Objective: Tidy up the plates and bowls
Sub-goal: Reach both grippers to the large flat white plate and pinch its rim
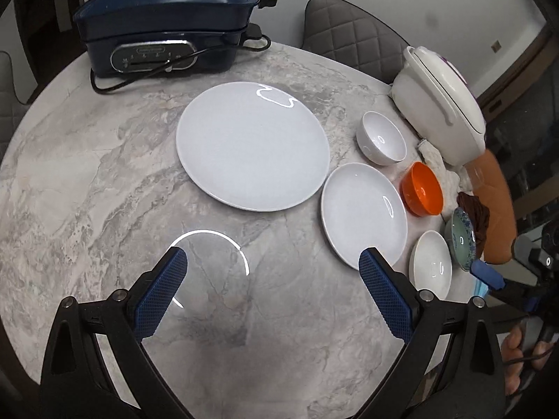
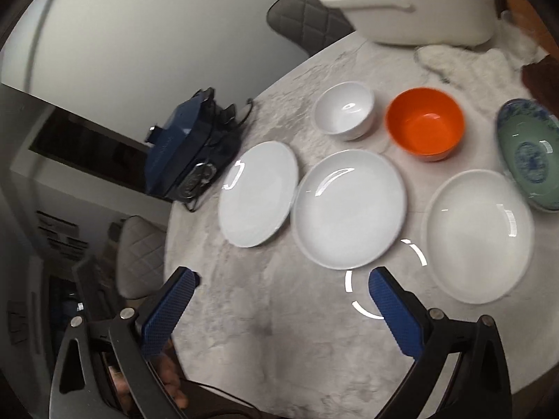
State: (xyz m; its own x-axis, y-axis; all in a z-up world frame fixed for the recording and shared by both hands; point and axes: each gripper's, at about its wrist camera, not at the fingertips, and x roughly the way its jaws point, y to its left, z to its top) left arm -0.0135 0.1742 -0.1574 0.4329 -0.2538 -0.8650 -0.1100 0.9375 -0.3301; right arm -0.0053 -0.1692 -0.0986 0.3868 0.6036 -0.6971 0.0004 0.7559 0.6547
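A large white plate (image 1: pixel 252 146) (image 2: pixel 256 193) lies mid-table. To its right sit a medium white plate (image 1: pixel 363 214) (image 2: pixel 349 207) and a small white shallow dish (image 1: pixel 432 263) (image 2: pixel 478 235). Behind them stand a white bowl (image 1: pixel 381 138) (image 2: pixel 344 110), an orange bowl (image 1: pixel 421 188) (image 2: pixel 424 124) and a green-blue patterned bowl (image 1: pixel 462 239) (image 2: pixel 529 153). My left gripper (image 1: pixel 272 262) hovers open over bare table, its right finger overlapping the medium plate's near edge. My right gripper (image 2: pixel 283 282) is open just in front of the medium plate. Both hold nothing.
A dark blue electric cooker (image 1: pixel 167 24) (image 2: pixel 188 153) with a cord sits at the far left of the marble table (image 1: pixel 87 174). A white rice cooker (image 1: pixel 440 101) (image 2: pixel 408 3) and a white cloth (image 2: pixel 464 59) stand at the far right. Quilted grey chairs (image 1: pixel 349 31) surround the table.
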